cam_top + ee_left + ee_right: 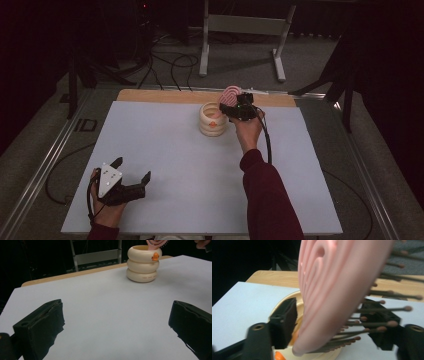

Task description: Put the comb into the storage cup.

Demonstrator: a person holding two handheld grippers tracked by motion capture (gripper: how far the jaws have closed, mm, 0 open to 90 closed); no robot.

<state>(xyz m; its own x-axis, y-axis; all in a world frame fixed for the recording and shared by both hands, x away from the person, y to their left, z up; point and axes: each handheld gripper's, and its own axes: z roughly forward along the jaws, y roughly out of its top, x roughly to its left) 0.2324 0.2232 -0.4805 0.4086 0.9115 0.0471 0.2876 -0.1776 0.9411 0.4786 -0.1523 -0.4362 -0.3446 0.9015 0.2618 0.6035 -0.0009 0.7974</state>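
A: What is seen, from left to right?

B: At the near left of the white table [165,165], the left gripper [131,175] is held low with its jaws spread wide — nothing is gripped. Farther right, toward the far edge, a cream ringed holder [211,120] stands upright. At its rim, a pink hairbrush [230,95] is held by the right gripper [231,111], jaws closed partway across the brush head.

A: How would the brush handle, and which way does it point?

B: It is judged light and stiff, smooth on its back and slippery there; the bristles [372,325] would flex. The firm head edges seem the safest hold. Its long axis runs steeply upright — head up, lower end in the holder's mouth.
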